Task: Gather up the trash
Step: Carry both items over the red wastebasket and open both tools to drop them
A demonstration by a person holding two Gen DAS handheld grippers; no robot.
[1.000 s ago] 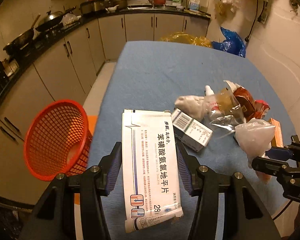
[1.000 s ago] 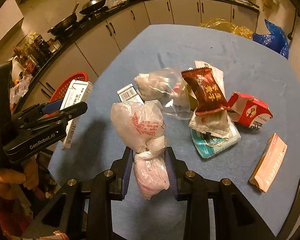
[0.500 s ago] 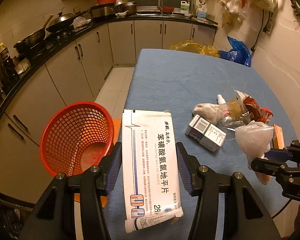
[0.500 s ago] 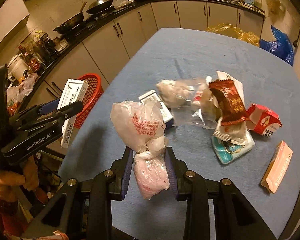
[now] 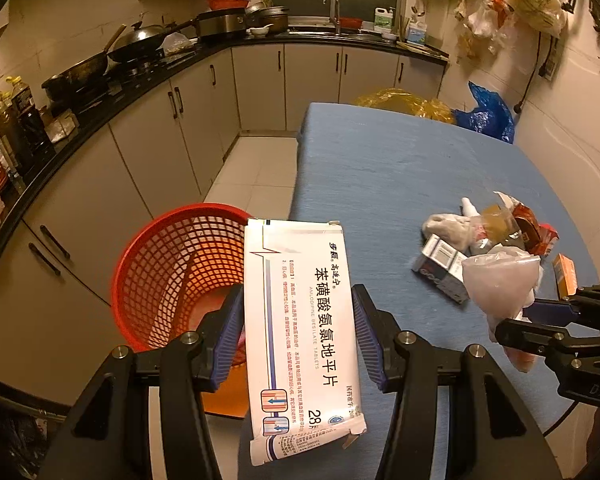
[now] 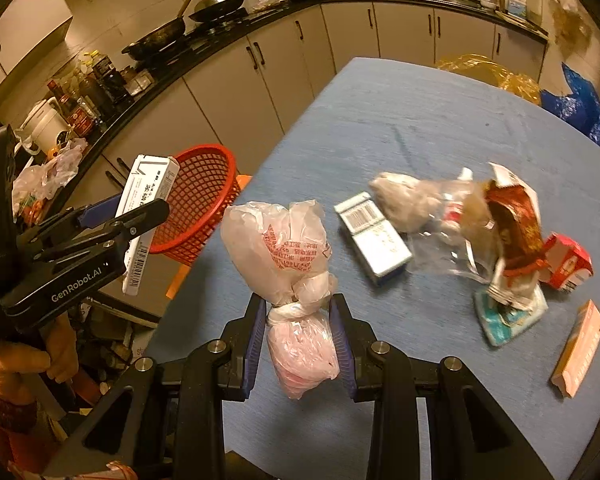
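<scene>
Since a second ago both hands have drifted sideways toward the table's left edge, and the red basket (image 5: 180, 276) now shows much more fully, its open mouth right beside the left gripper (image 5: 298, 340). That gripper's fingers (image 5: 228, 340) are pinching a white medicine box (image 5: 302, 332) by its long sides; the grip looks the same as before. The box now hangs partly past the edge of the blue table (image 5: 384, 176), its left side over the basket's rim, where earlier it sat wholly over the cloth.

The right gripper (image 6: 300, 340) pinches a knotted plastic bag (image 6: 288, 264) just below the knot, the pale upper part billowing above the fingers (image 6: 256, 336) and a pink bulge hanging beneath. It is over the near left part of the table, closer to the edge than before, with the basket just off to its left.

The rest of the litter lies untouched toward the right: a small barcoded carton (image 6: 374, 240), a crumpled clear wrapper (image 6: 428, 208), a brown snack packet (image 6: 514, 228), a red-and-white carton (image 6: 568, 262), a teal packet (image 6: 508, 316) and an orange box (image 6: 580, 348) near the right edge.

The far half of the table is bare cloth. Between table and the cabinets (image 5: 148, 152) runs a strip of tiled floor (image 5: 252, 168), and the basket stands in that gap, close against the table's side.
</scene>
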